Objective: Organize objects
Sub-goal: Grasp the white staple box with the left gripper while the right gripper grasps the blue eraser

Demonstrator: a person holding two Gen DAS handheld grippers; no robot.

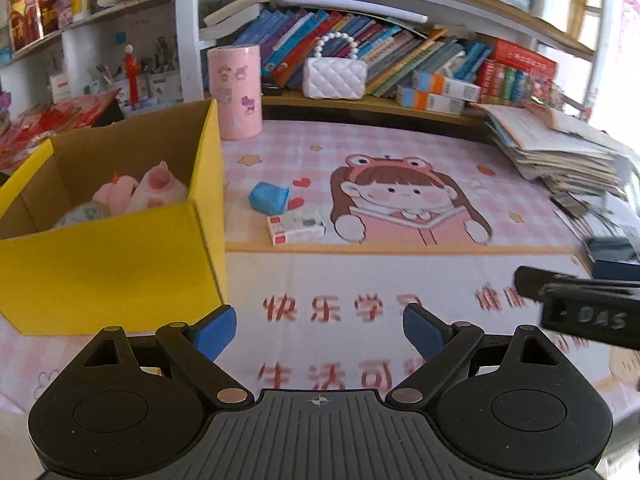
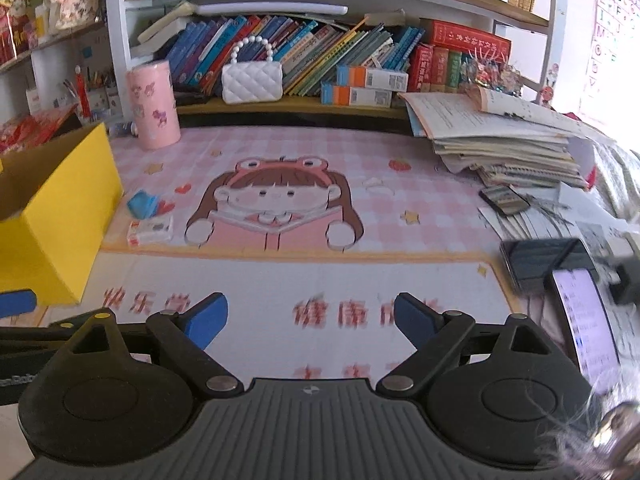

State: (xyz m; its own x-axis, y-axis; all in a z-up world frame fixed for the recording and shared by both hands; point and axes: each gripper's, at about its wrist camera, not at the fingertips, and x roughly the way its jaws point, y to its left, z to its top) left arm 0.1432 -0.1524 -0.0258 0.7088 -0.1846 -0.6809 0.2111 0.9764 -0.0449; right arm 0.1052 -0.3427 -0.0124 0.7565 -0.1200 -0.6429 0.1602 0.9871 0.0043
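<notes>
Both tongs, left [image 1: 319, 330] and right [image 2: 311, 318], stand wide and hold nothing. The blue lump [image 1: 267, 197] and small box [image 1: 296, 227] lie just beside the yellow box [image 1: 120, 264], so a careless reach may push its wall.

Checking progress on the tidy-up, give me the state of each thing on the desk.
Yellow box: open, pink plush toys inside.
Blue object: loose on mat.
Small white box: flat on mat.
Left gripper: fingers open, empty.
Right gripper: fingers open, empty.
</notes>
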